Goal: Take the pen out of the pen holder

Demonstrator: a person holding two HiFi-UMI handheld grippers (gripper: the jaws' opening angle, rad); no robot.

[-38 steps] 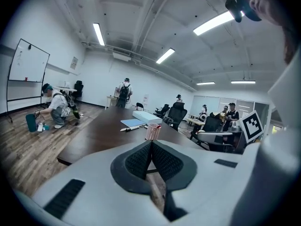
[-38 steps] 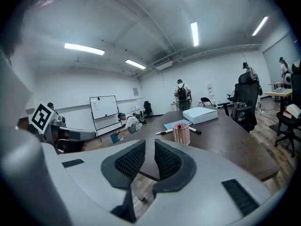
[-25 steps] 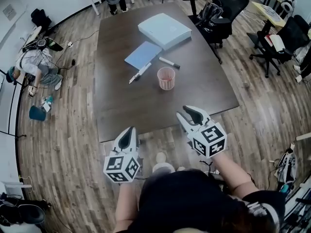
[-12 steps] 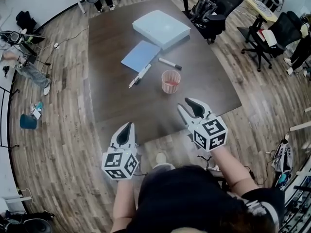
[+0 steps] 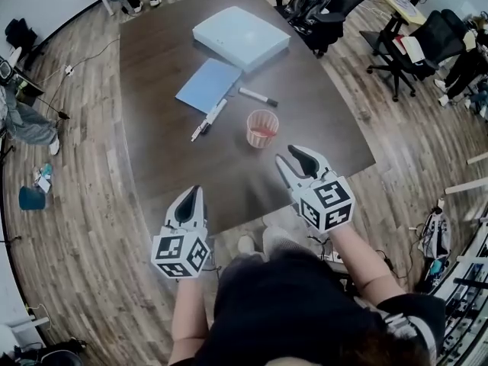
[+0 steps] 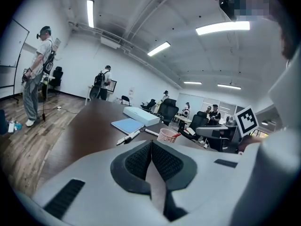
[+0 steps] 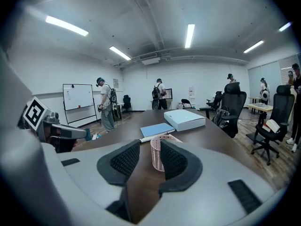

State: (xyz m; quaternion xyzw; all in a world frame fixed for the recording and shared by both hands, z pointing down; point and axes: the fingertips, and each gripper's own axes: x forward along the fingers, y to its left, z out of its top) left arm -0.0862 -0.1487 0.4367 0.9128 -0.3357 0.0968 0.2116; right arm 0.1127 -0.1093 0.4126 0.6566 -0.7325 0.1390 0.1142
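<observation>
The pink mesh pen holder [image 5: 261, 128] stands upright on the dark table [image 5: 152, 59], near its front half. A red-tipped pen [image 6: 177, 135] leans over its rim. A white pen [image 5: 208, 120] and a black marker [image 5: 258, 97] lie loose on the table beyond it. My right gripper [image 5: 287, 156] hovers just short of the holder. Its jaws are opening, with nothing between them; in the right gripper view the holder [image 7: 156, 155] shows through the gap, farther off. My left gripper [image 5: 192, 191] is shut and empty over the table's near edge, to the left.
A blue notebook [image 5: 209, 85] and a white box [image 5: 241, 38] lie farther back on the table. Black office chairs [image 5: 316, 6] stand at the far right corner. Several people [image 6: 36, 86] stand around the room. Wood floor surrounds the table.
Both grippers have advanced toward the table, and the left one now reaches its near edge. The right gripper has drawn closer to the holder, jaws a little wider.
</observation>
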